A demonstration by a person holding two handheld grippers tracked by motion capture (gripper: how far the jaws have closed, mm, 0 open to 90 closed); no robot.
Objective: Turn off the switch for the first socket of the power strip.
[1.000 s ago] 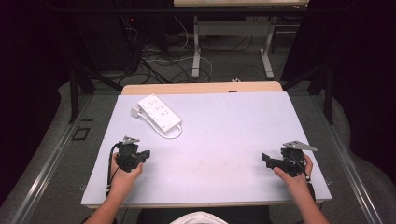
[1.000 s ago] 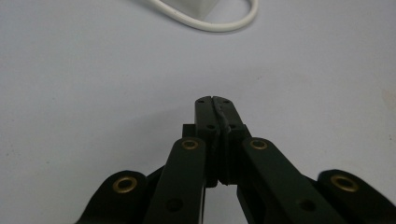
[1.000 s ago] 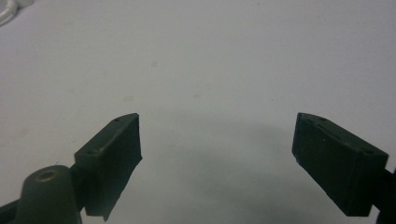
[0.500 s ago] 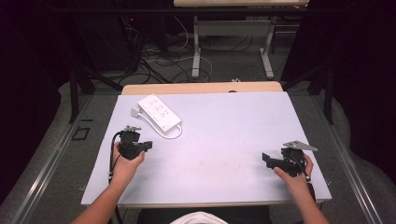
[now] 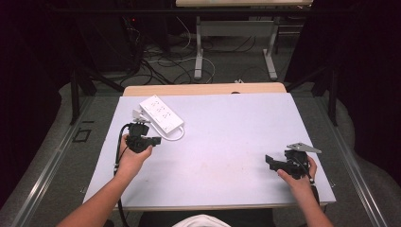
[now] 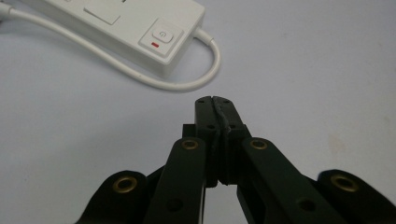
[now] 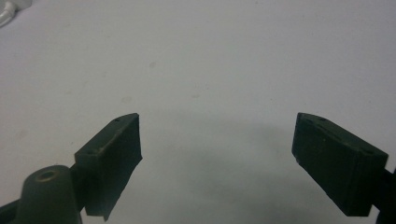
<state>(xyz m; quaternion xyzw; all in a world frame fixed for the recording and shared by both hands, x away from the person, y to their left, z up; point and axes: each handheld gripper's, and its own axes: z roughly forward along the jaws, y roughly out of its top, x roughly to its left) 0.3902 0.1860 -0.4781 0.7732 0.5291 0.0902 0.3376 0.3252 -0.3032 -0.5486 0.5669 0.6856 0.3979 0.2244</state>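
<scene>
— So, where does the left gripper (image 5: 143,140) sit?

— Over the near-left part of the pale table (image 5: 227,132), held in the person's left hand (image 5: 132,158). Its jaws are pressed flat together with nothing between them; in the left gripper view the two black tips (image 6: 215,109) meet along one seam above bare tabletop.

— And the white power strip (image 5: 161,113)?

— It lies flat at the far-left of the table, angled across that corner, just beyond the left gripper. In the left gripper view its end with the square switch (image 6: 162,35) and a small red mark is near the closed tips, not touching them. Its white cord (image 6: 140,77) leaves that end, loops round towards the gripper and runs back along the strip's long side.

— What about the right gripper (image 5: 279,164)?

— Near the table's front-right corner, in the person's right hand (image 5: 298,182), well apart from the strip. A grey three-cornered plate (image 5: 304,147) sits on top of it. In the right gripper view its jaws stand wide apart, one at each side of the frame, with bare table surface between them. It has hold of nothing.

— Anything past the table?

— A wooden strip (image 5: 203,89) along its far edge, then a dark floor with tangled cables (image 5: 165,66) and the metal legs (image 5: 199,52) of another table.
</scene>
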